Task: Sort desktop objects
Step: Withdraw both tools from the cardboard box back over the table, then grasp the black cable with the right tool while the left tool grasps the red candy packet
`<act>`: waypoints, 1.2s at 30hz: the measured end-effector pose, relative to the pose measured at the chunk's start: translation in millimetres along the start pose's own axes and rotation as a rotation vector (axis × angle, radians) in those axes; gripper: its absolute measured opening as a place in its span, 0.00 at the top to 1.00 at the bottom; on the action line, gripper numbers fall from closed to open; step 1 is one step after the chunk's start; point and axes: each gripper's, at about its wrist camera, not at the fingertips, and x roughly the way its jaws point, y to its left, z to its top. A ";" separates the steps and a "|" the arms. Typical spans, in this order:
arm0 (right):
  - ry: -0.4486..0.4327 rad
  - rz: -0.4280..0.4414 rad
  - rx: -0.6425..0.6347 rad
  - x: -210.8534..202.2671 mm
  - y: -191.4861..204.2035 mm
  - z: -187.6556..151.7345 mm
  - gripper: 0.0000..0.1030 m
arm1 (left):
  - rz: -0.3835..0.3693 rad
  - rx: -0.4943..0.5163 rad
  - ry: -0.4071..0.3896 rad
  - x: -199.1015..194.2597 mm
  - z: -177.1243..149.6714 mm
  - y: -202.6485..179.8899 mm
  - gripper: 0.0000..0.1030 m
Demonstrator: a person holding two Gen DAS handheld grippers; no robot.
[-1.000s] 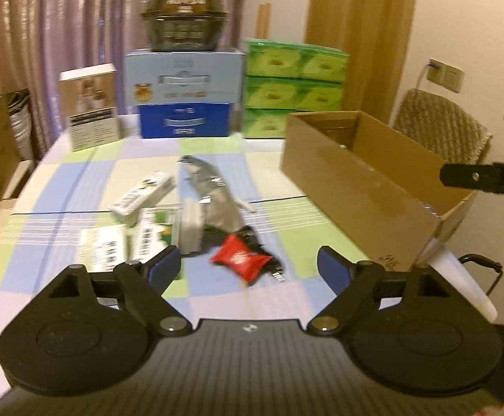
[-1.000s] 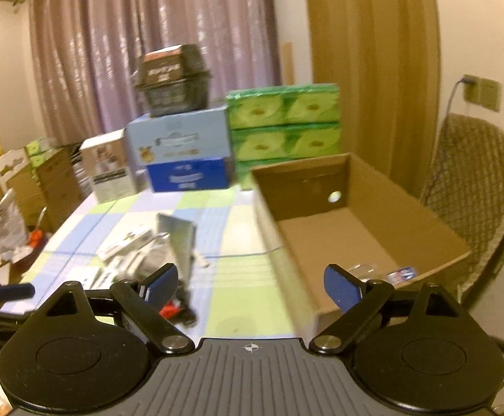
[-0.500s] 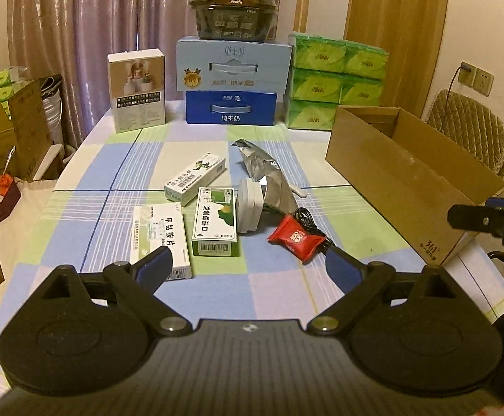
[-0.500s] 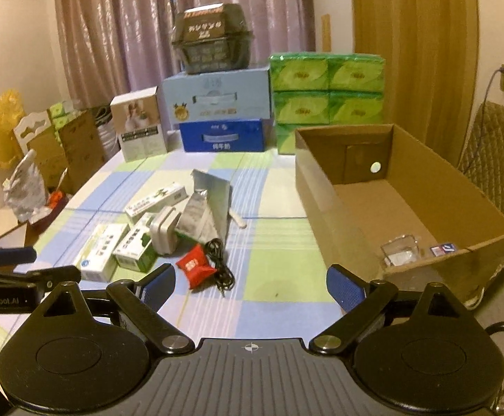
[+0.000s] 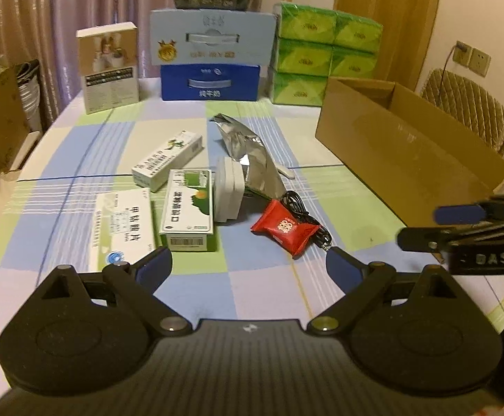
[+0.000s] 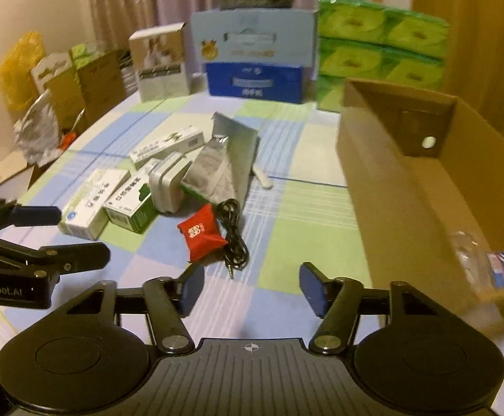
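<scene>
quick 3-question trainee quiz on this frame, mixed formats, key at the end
1. True or false: the left gripper is shut on the red packet.
2. Multiple choice: the black cable lies (A) inside the cardboard box, (B) on the table beside the red packet, (C) on top of the green tissue packs.
3. Fill in: the white charger stands between the green medicine box and the ______ foil bag.

Key: 1 false, both the left and the right gripper are open and hold nothing; 2 B; 3 silver.
</scene>
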 end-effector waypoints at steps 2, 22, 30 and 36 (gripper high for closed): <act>0.012 0.010 -0.010 14.2 -3.1 1.4 0.49 | -0.021 0.003 0.008 9.8 0.9 1.4 0.12; 0.062 0.065 -0.057 109.5 -2.6 19.8 0.81 | -0.055 0.062 0.041 63.1 -5.2 18.5 0.14; 0.088 0.010 0.059 86.8 -15.9 7.1 0.83 | -0.066 0.067 0.035 64.2 -7.1 15.2 0.14; 0.077 -0.072 0.127 71.6 -34.9 -0.2 0.88 | -0.078 0.084 0.029 72.3 -1.9 -1.0 0.14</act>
